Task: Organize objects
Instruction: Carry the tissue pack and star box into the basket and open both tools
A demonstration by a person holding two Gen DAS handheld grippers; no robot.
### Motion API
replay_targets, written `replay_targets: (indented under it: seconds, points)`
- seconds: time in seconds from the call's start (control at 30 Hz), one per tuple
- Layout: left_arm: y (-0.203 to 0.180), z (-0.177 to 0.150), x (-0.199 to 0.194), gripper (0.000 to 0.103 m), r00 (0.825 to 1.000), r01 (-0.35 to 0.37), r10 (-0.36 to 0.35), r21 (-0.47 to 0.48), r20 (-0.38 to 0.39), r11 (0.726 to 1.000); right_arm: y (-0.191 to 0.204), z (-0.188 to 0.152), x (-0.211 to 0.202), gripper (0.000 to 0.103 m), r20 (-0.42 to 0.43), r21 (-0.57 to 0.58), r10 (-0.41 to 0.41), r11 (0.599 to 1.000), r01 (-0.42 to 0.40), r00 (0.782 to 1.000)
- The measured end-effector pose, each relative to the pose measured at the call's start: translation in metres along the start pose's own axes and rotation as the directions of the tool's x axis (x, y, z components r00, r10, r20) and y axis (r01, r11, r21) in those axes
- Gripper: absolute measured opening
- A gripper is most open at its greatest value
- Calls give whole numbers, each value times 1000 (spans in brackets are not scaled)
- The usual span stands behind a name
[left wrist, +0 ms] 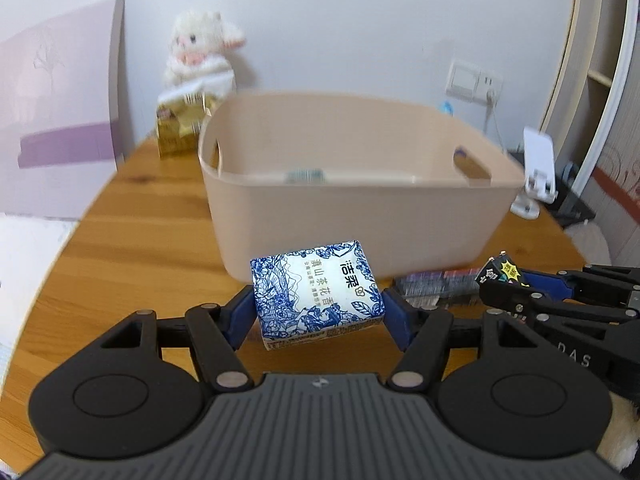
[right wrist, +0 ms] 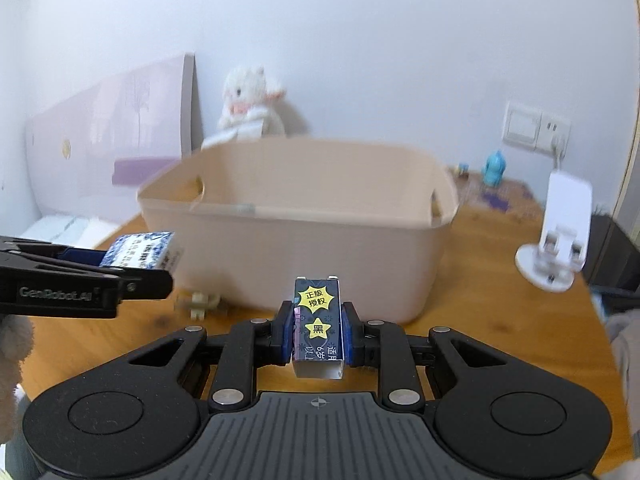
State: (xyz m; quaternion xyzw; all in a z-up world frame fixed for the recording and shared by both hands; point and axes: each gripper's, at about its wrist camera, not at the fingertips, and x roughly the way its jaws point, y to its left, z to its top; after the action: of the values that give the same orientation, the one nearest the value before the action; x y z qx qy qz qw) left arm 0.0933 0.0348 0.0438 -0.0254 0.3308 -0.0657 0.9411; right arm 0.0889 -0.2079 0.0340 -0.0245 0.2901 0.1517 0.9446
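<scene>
My left gripper [left wrist: 318, 312] is shut on a blue-and-white tissue pack [left wrist: 316, 292] and holds it above the wooden table, just in front of a beige plastic bin [left wrist: 352, 216]. My right gripper [right wrist: 318, 330] is shut on a small dark box [right wrist: 318, 320] with yellow star labels, in front of the bin's [right wrist: 304, 248] near wall. The right gripper with its box shows at the right of the left wrist view [left wrist: 504, 280]. The left gripper and tissue pack show at the left of the right wrist view [right wrist: 140, 252]. Something small lies inside the bin, blurred.
A white plush lamb [left wrist: 200, 48] sits on a gold box [left wrist: 180, 128] behind the bin by the wall. A white phone stand [right wrist: 560, 232] is at the right, a blue figurine [right wrist: 495, 168] behind. A small cream puzzle piece [right wrist: 200, 302] and a dark flat pack [left wrist: 436, 284] lie on the table [left wrist: 120, 260].
</scene>
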Motion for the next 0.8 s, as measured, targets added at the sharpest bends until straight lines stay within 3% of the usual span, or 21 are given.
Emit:
replay_targets:
  seconds: [0.2, 0.43, 0.63, 0.8]
  points:
    - [-4, 27, -28, 68, 994, -7, 5, 20, 110, 1000, -11, 35, -12, 22, 106, -3, -20, 1000, 21, 994]
    - [-9, 62, -24, 68, 983, -54, 41, 66, 177, 996, -17, 74, -4, 22, 174, -2, -40, 999, 41, 984]
    - [-13, 92, 1, 68, 980, -84, 64, 100, 186, 991, -18, 94, 20, 22, 167, 16, -41, 999, 39, 985]
    - [-19, 106, 36, 68, 988, -103, 87, 125, 128, 987, -17, 95, 54, 22, 106, -17, -80, 996, 82, 991]
